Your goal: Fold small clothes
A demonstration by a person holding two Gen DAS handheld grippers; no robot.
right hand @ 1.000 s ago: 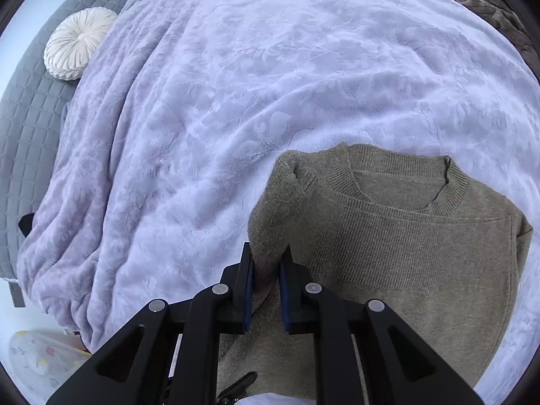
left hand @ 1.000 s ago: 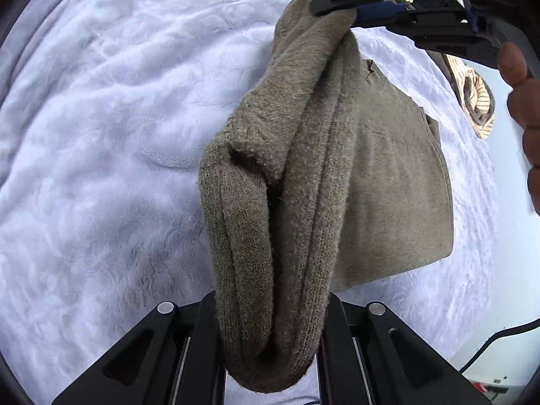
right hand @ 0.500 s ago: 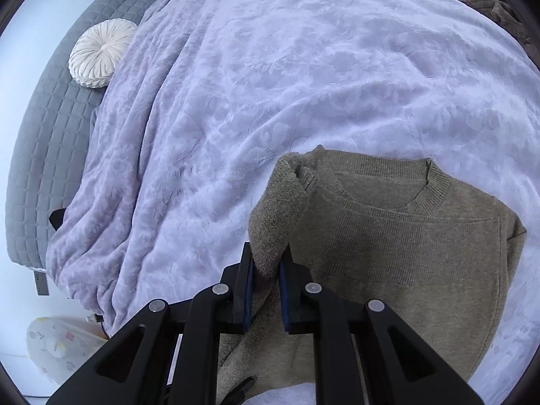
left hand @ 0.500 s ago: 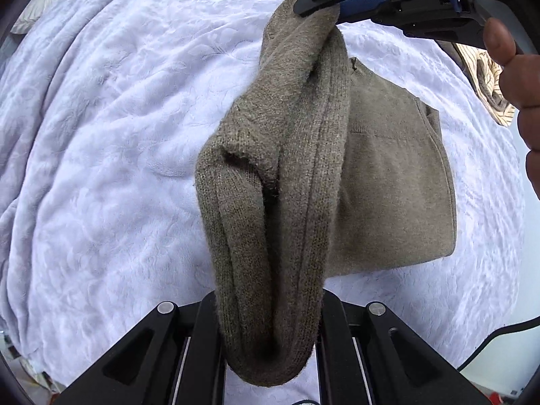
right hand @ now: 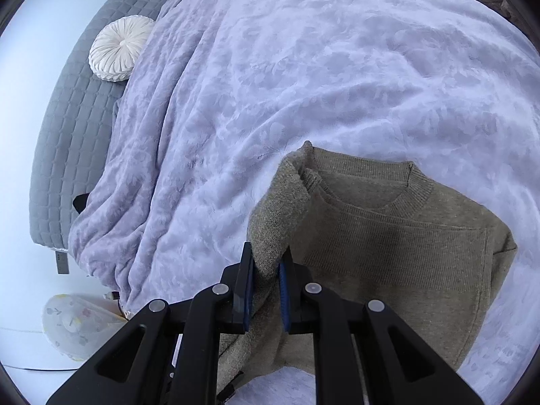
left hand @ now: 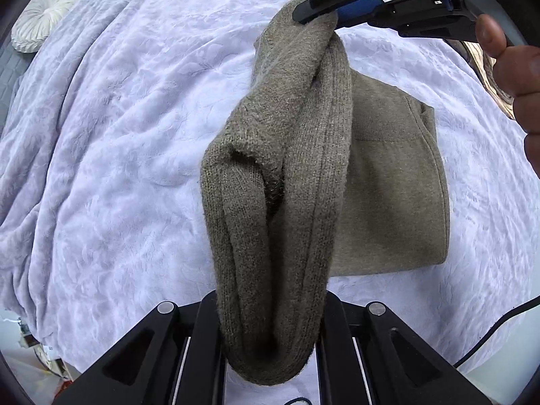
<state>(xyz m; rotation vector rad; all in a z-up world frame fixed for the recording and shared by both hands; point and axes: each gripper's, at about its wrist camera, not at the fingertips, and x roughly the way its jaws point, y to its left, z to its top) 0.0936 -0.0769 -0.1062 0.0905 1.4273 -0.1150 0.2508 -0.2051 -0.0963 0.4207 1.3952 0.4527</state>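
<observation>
Item: olive knit sweater (right hand: 388, 246), one piece, on a pale plush bed cover (right hand: 303, 67). We take the sweater's crew neckline as our landmark for every place below.

Step in hand, as we judge it: a lengthwise fold. We hold one side edge of the sweater lifted off the cover at two points, while the body and the neckline lie flat.

Left gripper (left hand: 270, 354): we find its jaws clamped on a thick, doubled roll of knit that bulges out past the fingertips toward the camera. This hold sits at the end of the lifted edge farthest from the neckline, toward the hem.

Right gripper (right hand: 266, 270): we find its jaws narrow, blue pads pressing a bunch of knit between them. This hold sits just beside the neckline, at the shoulder nearest the round cushion (right hand: 118, 52). In the left view the same gripper (left hand: 324, 13) shows at the top, a hand (left hand: 513, 67) behind it.

Lie of the cloth: the lifted edge hangs as a slack rope between the two holds; the far shoulder and side, across the neckline, rest on the cover.

Next move, our judgement: we should carry both holds together across the neckline toward the far shoulder, keep the edge taut and level, and lower it square onto the body before we let go. Uneven travel would skew the fold.
</observation>
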